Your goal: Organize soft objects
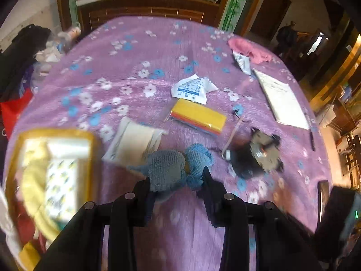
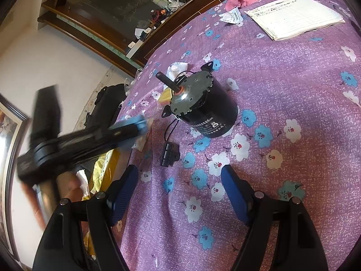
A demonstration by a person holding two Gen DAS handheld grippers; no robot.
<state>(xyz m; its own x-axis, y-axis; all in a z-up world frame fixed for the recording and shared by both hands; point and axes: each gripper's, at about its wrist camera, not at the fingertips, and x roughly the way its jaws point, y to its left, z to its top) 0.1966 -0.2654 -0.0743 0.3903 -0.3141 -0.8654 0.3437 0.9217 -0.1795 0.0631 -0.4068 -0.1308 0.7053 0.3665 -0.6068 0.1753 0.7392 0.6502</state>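
One yellow-rimmed box (image 1: 54,133) holding soft packets, left tool (image 1: 178,180) gripping blue cloth (image 1: 173,169)

A: Setting? Domestic room, most likely a bedroom.

B: Evidence?

A: Work surface is a bed under a purple floral blanket (image 1: 140,52). Dark wooden headboard (image 1: 144,11) behind it, its shelf (image 2: 140,43) crowded with small household clutter.

B: Anything else?

A: Bamboo-pattern wall panel (image 1: 237,2), wooden door (image 1: 268,15), framed picture (image 2: 9,135) on a plain wall. Dark clothing (image 1: 20,54) piled at the bedside.
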